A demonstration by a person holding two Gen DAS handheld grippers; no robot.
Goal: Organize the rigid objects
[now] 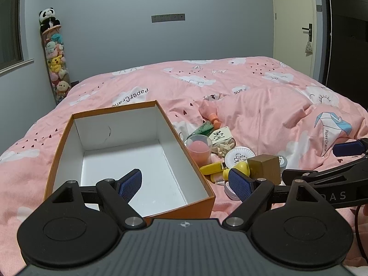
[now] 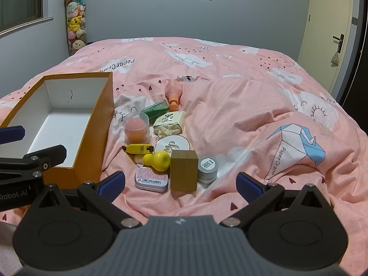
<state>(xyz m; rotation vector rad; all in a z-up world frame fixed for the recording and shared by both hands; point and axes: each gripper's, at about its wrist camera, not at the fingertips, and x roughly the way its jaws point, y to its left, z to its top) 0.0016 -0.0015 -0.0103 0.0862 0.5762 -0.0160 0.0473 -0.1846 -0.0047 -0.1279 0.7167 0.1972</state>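
Both claws are spread wide and hold nothing. The left claw hovers over the near end of the orange box (white inside), which sits on the pink bed. The right claw hangs just short of the clutter beside the box: brown block, yellow bottle, pink tin, grey jar.

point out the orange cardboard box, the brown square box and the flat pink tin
orange cardboard box (image 2: pixel 92 138): right wrist view, on its orange outer side wall
brown square box (image 2: pixel 184 172): right wrist view, middle of its front face
flat pink tin (image 2: pixel 150 179): right wrist view, on its lid by the barcode
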